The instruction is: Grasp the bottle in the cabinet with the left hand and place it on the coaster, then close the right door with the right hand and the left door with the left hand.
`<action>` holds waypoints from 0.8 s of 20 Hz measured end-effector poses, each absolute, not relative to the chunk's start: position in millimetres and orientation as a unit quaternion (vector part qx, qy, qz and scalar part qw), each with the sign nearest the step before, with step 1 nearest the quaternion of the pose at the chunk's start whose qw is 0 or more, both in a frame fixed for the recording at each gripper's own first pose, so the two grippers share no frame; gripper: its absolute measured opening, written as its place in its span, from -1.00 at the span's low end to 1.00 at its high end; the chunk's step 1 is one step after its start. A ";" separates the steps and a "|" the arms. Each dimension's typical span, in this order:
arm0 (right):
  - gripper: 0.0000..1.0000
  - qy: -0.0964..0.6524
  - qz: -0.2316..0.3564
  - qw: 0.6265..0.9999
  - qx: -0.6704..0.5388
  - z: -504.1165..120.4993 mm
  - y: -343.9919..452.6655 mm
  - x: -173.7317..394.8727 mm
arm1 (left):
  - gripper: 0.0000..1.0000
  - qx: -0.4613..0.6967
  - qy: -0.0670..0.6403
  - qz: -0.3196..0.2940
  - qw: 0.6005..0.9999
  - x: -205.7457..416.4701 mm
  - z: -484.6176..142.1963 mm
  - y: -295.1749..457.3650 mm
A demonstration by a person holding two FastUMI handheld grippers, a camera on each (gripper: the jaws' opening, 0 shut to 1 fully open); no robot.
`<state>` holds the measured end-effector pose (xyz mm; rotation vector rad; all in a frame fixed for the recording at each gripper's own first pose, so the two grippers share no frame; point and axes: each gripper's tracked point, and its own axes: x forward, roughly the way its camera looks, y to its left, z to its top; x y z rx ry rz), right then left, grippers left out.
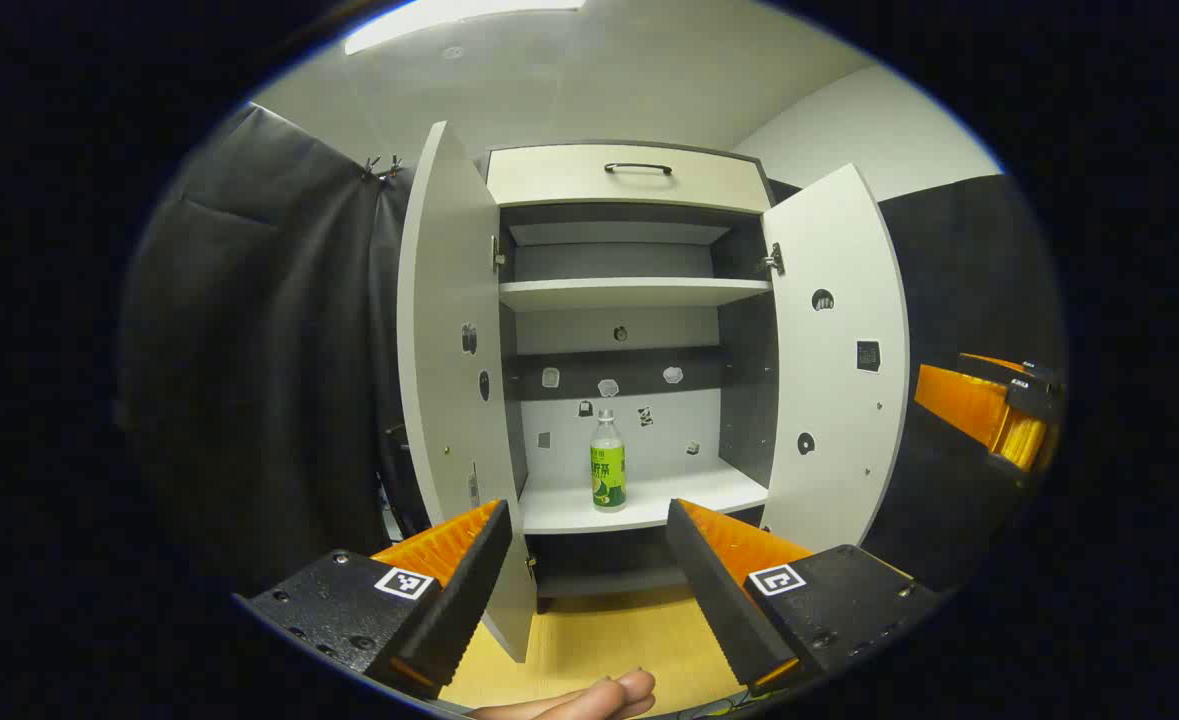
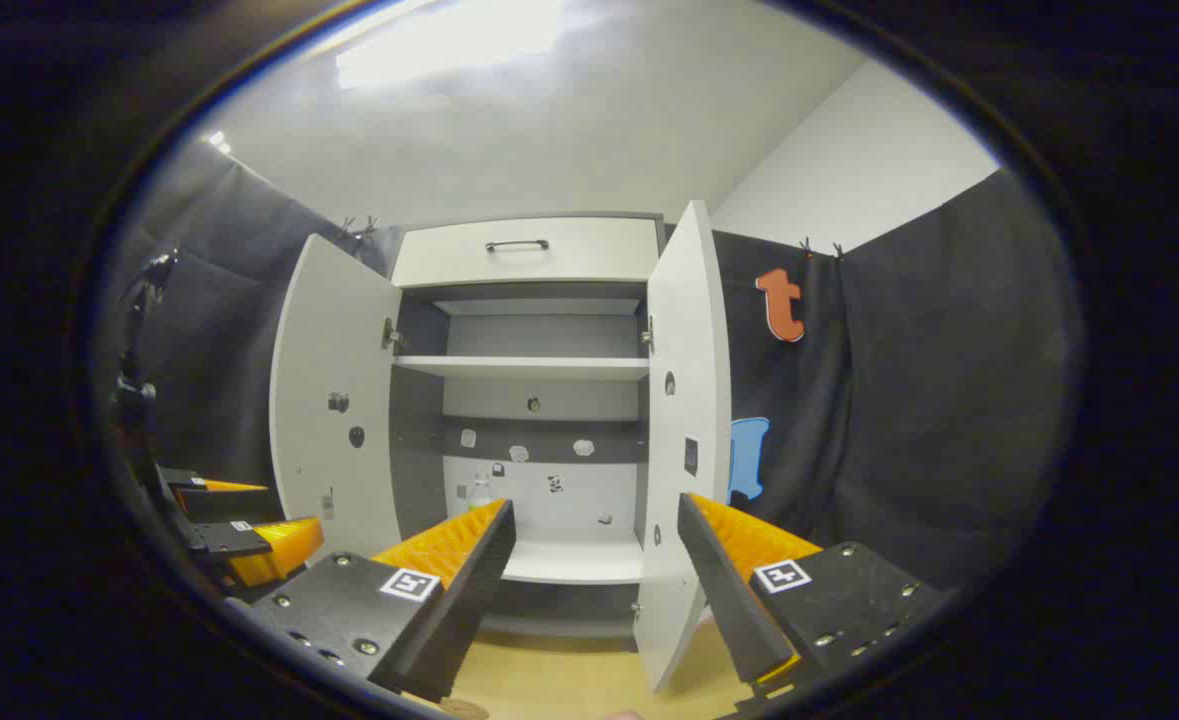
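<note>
One bottle [image 1: 607, 462], clear with a green label and a pale cap, stands upright on the lower shelf [image 1: 639, 497] of the cabinet [image 1: 629, 178], a little left of the shelf's middle and apart from both side walls. In the right gripper view its cap and shoulder [image 2: 479, 490] peek out above that gripper's left finger. Small stickers dot the back panel behind the bottle. Above it runs an upper shelf [image 1: 634, 291], and higher still a drawer front with a dark handle [image 1: 638, 167].

Both doors stand swung out: the left door [image 1: 449, 380] and the right door [image 1: 834, 360] flank the opening, each with a few stickers on its inner face.

The left gripper [image 1: 589, 535] hangs in front of the cabinet, well short of the shelf, its orange-backed fingers spread wide with nothing between them; the bottle sits in line with the gap, far beyond. Fingertips of a hand [image 1: 589, 697] show at the near edge below it.

The right gripper [image 2: 597, 535] is likewise wide apart and empty, facing the edge of the right door [image 2: 684, 440]. The floor [image 1: 609, 640] near the cabinet is yellow wood.
</note>
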<state>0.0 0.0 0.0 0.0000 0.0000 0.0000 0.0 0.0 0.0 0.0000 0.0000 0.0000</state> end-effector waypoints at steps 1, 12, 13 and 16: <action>0.97 0.000 0.001 1.000 -0.008 -2.6 -1.7 0.5 | 0.96 0.001 0.000 0.004 1.000 -0.5 -0.3 -0.3; 0.87 0.001 0.031 0.999 0.007 -14.4 11.2 33.0 | 0.97 -0.023 0.036 0.012 0.999 57.4 -27.5 9.6; 0.87 0.000 0.024 1.000 0.005 -14.5 7.6 40.3 | 0.97 -0.024 0.034 0.008 0.999 68.7 -27.4 10.5; 0.97 0.002 0.011 1.000 0.001 -19.1 7.4 62.4 | 0.98 -0.028 0.031 -0.005 0.999 106.4 -27.7 9.5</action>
